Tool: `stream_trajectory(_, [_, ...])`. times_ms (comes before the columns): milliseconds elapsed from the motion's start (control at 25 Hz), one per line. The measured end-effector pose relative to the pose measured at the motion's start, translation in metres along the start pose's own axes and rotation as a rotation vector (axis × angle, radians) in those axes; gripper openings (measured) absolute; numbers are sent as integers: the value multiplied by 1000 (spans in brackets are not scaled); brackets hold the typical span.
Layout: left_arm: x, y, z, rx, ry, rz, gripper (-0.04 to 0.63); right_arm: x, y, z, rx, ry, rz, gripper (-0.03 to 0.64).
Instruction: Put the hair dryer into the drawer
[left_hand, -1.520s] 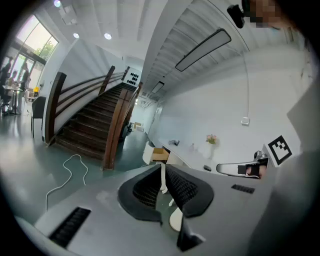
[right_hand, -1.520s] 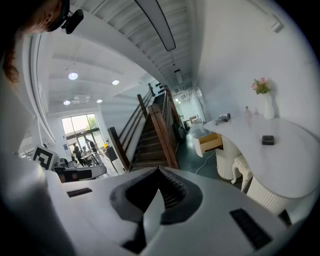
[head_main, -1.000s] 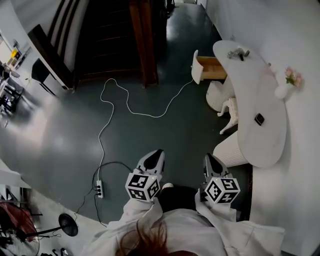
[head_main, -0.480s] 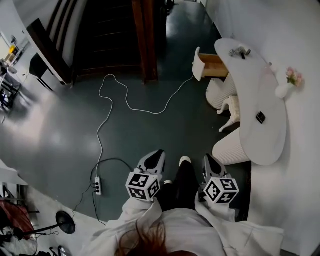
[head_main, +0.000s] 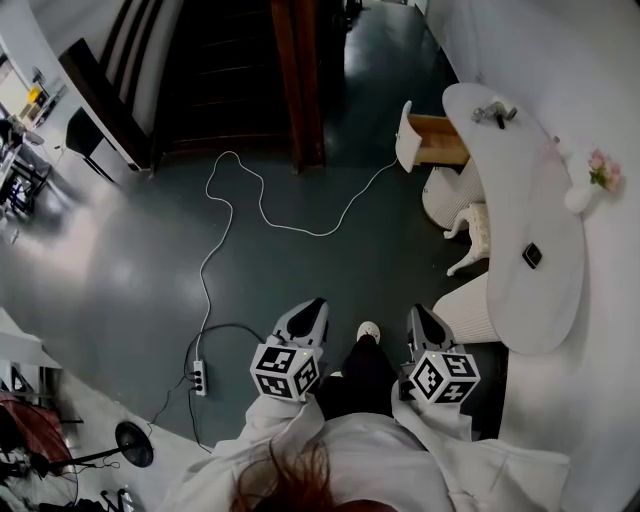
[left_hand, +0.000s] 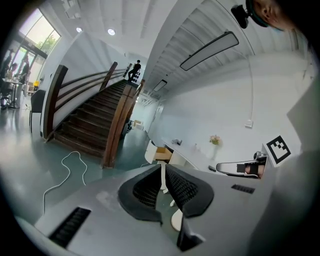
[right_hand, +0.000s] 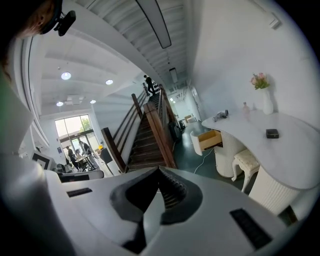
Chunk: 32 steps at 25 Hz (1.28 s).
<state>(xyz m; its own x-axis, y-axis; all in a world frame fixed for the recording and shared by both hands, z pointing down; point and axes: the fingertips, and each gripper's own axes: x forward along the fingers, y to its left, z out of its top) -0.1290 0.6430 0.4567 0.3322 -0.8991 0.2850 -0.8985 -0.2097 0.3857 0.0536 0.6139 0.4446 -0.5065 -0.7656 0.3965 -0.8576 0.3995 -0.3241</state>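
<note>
Nothing is done yet: the left claw (head_main: 314, 305) and right claw (head_main: 417, 314) are closed and empty, well apart from the worktop (head_main: 530, 190), where a small grey thing, probably the hair dryer (head_main: 497, 113), lies near the open drawer (head_main: 437, 140).

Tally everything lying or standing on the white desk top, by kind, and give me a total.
Hair dryer: 1
Vase of pink flowers: 1
Small black item: 1
Small pale item by the wall, too small to identify: 1
Total: 4
</note>
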Motion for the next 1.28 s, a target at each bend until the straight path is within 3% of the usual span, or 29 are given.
stream_trajectory(520, [108,8,47,6,3,-7,34,81,-59,72,11,-20,-6,49])
stream_trajectory(960, [174,0,55,5,41,-11,34,117,-108,92,53,-6,-16,49])
stream_trajectory(1280, [216,-14,62,22,19,-19,34,131,-146,106,62,-21,-17,49])
